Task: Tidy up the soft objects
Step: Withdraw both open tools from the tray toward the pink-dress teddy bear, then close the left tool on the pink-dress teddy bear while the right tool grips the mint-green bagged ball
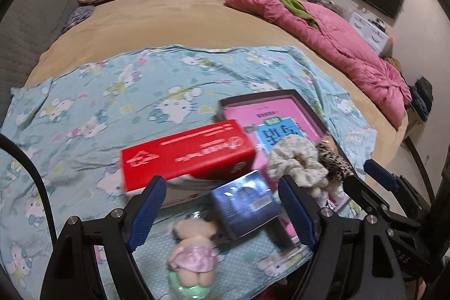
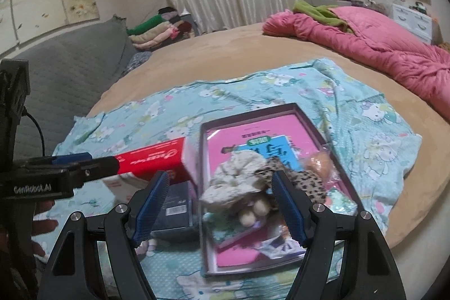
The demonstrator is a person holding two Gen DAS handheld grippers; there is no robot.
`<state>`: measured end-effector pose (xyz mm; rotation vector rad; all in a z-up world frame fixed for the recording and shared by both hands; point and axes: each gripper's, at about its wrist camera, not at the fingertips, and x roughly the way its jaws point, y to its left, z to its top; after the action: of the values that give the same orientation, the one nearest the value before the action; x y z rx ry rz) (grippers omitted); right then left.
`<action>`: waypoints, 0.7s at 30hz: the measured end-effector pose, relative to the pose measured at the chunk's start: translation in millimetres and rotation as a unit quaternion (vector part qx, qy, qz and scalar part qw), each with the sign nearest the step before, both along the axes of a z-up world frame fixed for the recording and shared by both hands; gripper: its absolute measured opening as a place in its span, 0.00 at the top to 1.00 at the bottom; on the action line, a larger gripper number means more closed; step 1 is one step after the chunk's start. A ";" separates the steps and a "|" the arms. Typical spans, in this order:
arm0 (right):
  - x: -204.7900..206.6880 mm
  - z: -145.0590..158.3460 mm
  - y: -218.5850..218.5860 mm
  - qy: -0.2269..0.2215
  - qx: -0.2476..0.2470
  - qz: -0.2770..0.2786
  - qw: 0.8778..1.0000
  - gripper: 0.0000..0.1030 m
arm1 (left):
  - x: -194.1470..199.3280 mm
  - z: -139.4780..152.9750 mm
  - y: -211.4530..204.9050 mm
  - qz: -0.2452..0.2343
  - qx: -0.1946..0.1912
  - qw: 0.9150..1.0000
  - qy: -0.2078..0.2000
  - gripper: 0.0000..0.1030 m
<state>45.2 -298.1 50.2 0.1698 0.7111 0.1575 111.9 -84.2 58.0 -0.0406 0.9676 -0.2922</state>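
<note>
A shallow dark-rimmed box [image 2: 320, 131] with a pink lining lies on the blue cartoon-cat sheet [image 1: 112, 92]. In it sit a cream scrunchie [image 2: 239, 176], a leopard-print scrunchie [image 2: 306, 182] and a small plush toy [image 2: 253, 212]. My right gripper [image 2: 222, 207] is open and empty just above these. My left gripper [image 1: 225, 210] is open and empty over a small doll in a pink dress [image 1: 191, 252] that lies on the sheet. The scrunchies also show in the left wrist view [image 1: 298, 159].
A red carton [image 1: 185, 153] and a dark blue box [image 1: 247, 204] lie left of the dark-rimmed box. A pink quilt [image 1: 337, 41] is bunched at the far right of the tan bed [image 1: 168, 18]. Folded clothes [image 2: 157, 30] are stacked at the back.
</note>
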 end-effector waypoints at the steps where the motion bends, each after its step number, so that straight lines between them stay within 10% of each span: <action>1: -0.6 1.3 4.8 0.000 -0.001 0.006 1.000 0.26 | -1.1 0.3 7.6 0.006 -0.002 1.000 0.000 0.21; 21: -22.9 -46.8 117.8 0.133 0.019 0.170 0.976 0.26 | -16.3 -59.2 70.5 0.018 0.004 0.995 0.095 0.21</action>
<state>22.3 -180.2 3.4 0.1051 1.0029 0.4824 95.7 -13.7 -1.2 -0.0792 1.1566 -0.2536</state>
